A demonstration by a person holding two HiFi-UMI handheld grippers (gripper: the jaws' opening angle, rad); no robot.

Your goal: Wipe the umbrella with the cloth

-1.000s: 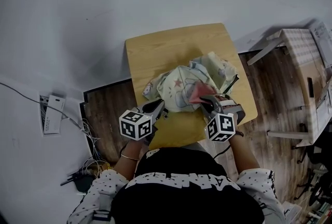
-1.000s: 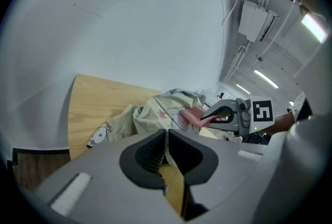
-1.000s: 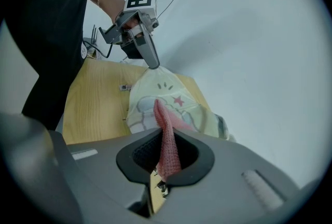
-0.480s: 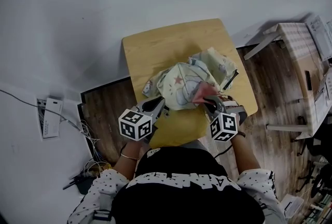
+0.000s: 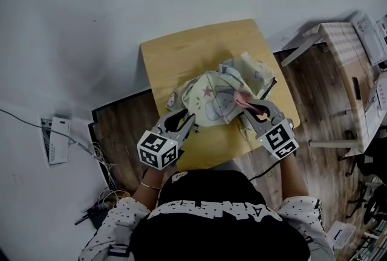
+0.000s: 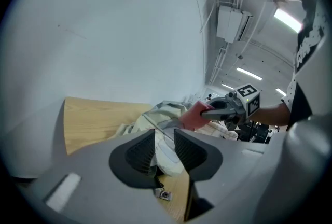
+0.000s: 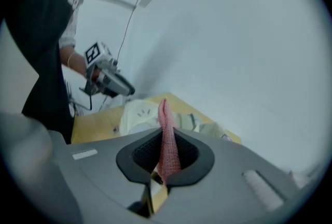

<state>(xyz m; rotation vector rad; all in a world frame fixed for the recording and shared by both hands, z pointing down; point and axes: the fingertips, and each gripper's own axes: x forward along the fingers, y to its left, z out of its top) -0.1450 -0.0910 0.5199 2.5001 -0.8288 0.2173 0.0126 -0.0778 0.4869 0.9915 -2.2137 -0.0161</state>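
- The crumpled pale patterned fabric umbrella [image 5: 211, 96] lies on the small wooden table [image 5: 175, 54].
- The right gripper [image 5: 257, 107] is clamped on the pink woven cloth [image 5: 245, 101]; drag it flat across the fabric.
- The left gripper [image 5: 186, 122] has just been opening, its jaws loose around a fold; re-grip first.

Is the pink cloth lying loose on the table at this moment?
No: the right gripper view shows the pink cloth pinched between the shut jaws of the right gripper.
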